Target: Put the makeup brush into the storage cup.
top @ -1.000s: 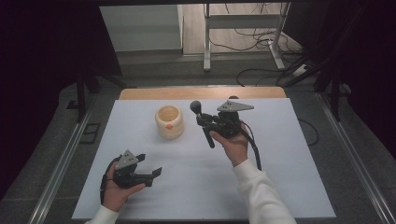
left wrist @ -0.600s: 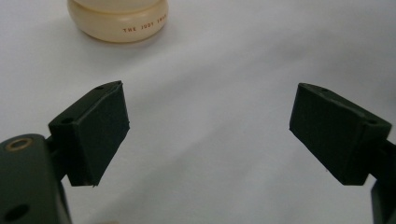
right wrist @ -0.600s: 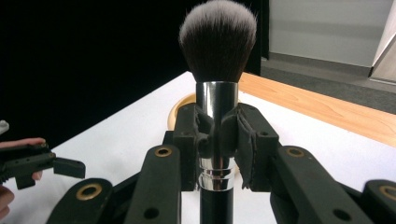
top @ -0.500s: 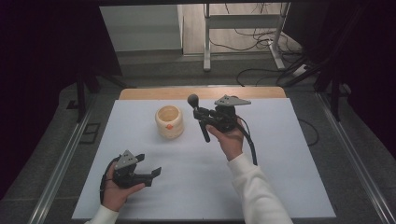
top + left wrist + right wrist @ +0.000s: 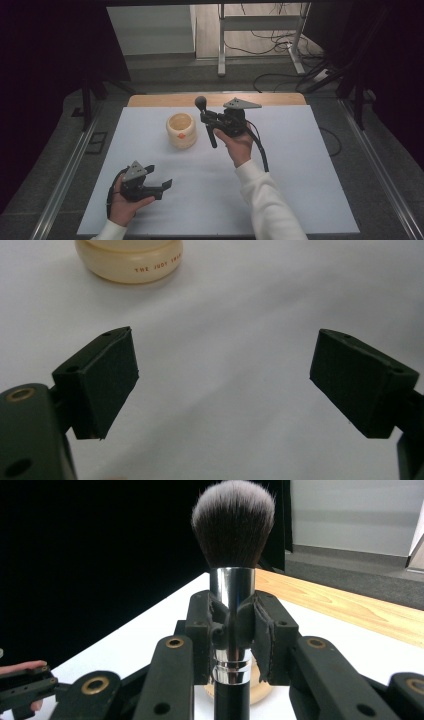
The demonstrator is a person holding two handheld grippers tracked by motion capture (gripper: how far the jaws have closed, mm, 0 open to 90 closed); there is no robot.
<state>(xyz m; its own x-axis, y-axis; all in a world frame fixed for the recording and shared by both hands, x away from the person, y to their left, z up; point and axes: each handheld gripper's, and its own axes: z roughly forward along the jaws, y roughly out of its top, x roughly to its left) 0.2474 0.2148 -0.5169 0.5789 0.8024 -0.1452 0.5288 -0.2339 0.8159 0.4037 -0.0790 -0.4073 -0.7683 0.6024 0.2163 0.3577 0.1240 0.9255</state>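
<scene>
Right claw [image 5: 209,121] pinches makeup brush [image 5: 206,122] by silver ferrule, above far middle of desk [image 5: 300,165], just right of cream jar [image 5: 181,130]. Right gripper view: brush [image 5: 233,555] bristles sharp, handle cut off below, jar mostly hidden behind claw. Left claw [image 5: 160,186] spread, empty, near-left; bare white desk between it and jar.

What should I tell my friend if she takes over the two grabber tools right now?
Right gripper: fingers shut on the makeup brush, bristles up, held above the table just right of the cream cup.
Left gripper: open, holding nothing, low over the table near its front left, facing the cup.
Done: brush picked up.
Left: probably putting the brush into the cup, which is not yet done.
</scene>
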